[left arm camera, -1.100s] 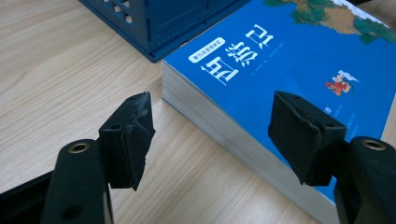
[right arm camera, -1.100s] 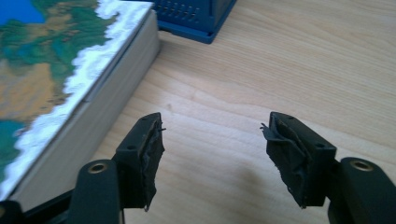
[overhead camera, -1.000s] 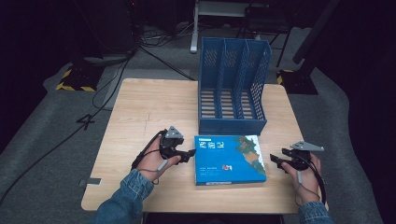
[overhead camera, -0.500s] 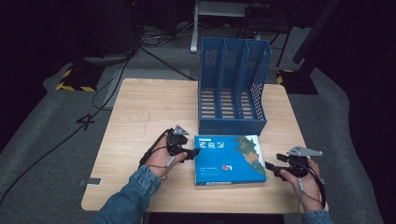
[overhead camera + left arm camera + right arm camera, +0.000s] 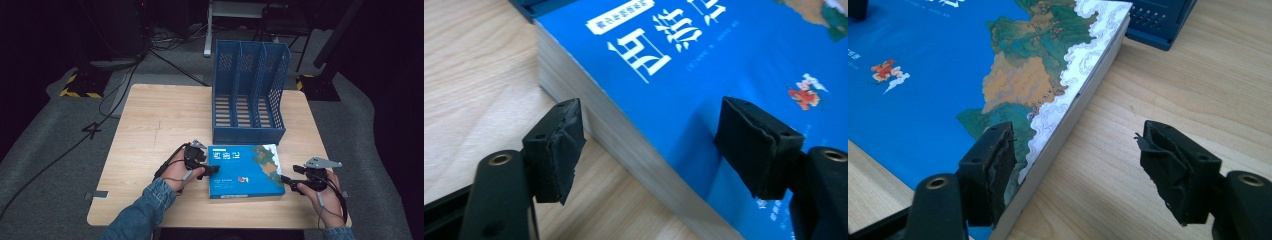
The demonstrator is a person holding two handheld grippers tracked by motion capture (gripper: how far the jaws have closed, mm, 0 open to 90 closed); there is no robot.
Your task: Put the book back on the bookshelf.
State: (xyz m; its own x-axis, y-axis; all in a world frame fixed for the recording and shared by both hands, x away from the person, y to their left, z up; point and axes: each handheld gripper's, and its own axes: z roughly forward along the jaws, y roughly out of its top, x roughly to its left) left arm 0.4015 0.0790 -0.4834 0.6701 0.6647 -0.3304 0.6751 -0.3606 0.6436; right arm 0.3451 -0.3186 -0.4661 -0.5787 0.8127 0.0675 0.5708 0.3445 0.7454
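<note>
Both grippers closer to book (image 5: pixel 245 170)

A thick blue book (image 5: pixel 245 171) is lying flat, cover up, near the bench's (image 5: pixel 155 120) front edge; its far edge is sitting just before the blue rack (image 5: pixel 249 95).

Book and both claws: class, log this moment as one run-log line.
book flat on table, by rack | left claw open, straddling its left edge | right claw open, straddling its right edge
</note>
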